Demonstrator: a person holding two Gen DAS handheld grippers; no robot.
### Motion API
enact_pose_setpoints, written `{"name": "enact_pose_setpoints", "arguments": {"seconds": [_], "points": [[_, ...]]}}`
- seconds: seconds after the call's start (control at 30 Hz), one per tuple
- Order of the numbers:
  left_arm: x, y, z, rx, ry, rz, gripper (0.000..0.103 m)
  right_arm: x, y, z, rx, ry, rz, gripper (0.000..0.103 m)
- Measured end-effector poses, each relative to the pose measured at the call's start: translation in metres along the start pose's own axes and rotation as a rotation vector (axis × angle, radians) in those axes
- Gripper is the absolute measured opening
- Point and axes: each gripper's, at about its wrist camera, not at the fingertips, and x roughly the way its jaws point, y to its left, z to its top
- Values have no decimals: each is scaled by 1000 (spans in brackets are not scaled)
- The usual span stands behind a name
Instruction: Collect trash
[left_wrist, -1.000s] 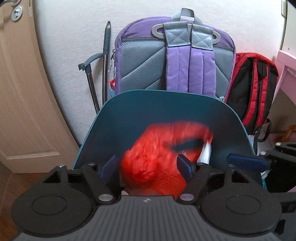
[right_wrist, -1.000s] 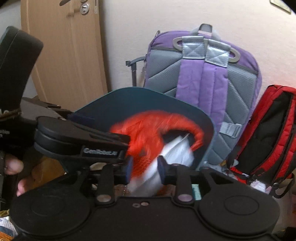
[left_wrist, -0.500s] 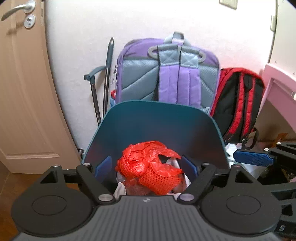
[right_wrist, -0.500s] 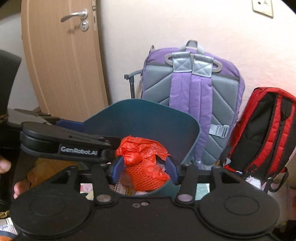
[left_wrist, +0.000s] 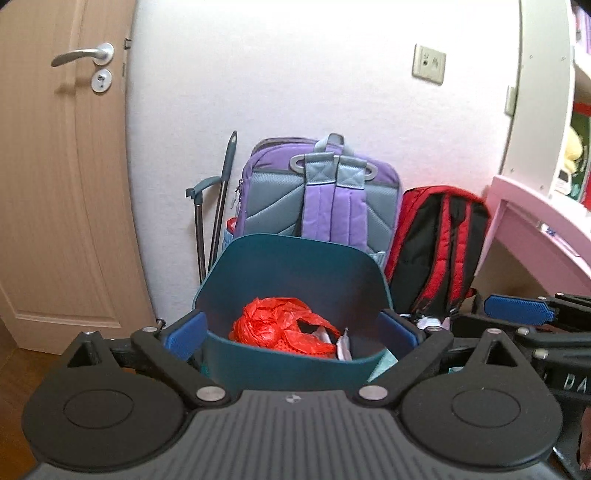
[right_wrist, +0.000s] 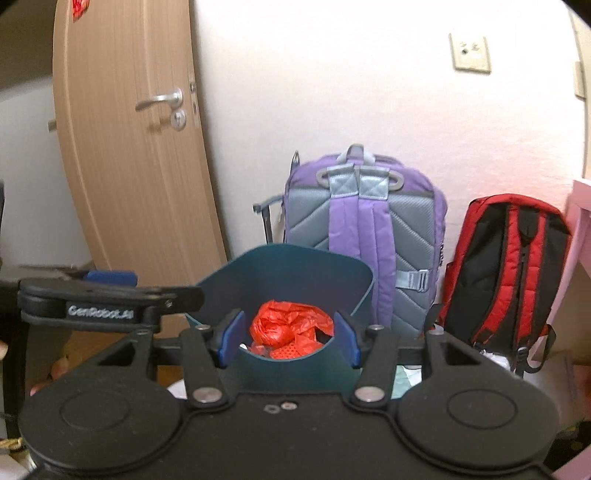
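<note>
2 handheld grippers are seen nearest the lens, both empty. The left gripper (left_wrist: 293, 328) is spread wide and its jaws are opening, with nothing pressed between the blue pads (left_wrist: 184, 332); the right gripper (right_wrist: 288, 341) is likewise parted and opening, holding nothing. Just beyond them, a crumpled red plastic bag (left_wrist: 284, 326) is shown lying inside the teal bin (left_wrist: 291, 266), on top of white paper scraps (left_wrist: 343, 341) at its right. The bag is judged light, soft and slippery, likely to collapse and slide under a pinch; a bunched fold near its top is judged the best place to be taken, should it need lifting again. The bin is judged stiff and best gripped at its rim. Farther back, a purple backpack (right_wrist: 364, 229) and, to its right, a red backpack (right_wrist: 506, 266) are propped against the white wall, with a wooden door (left_wrist: 55, 177) at far left.
</note>
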Motion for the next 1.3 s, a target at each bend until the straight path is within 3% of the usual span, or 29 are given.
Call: {"name": "enact_pose_setpoints", "arguments": {"seconds": [0.6, 0.73, 1.3], "points": [[-104, -22, -64, 50, -129, 23, 100, -82, 32, -45, 15, -111, 48, 55], [-112, -23, -74, 49, -113, 50, 100, -89, 39, -55, 8, -116, 44, 55], [-125, -20, -91, 6, -122, 22, 100, -94, 47, -74, -7, -93, 45, 55]]}}
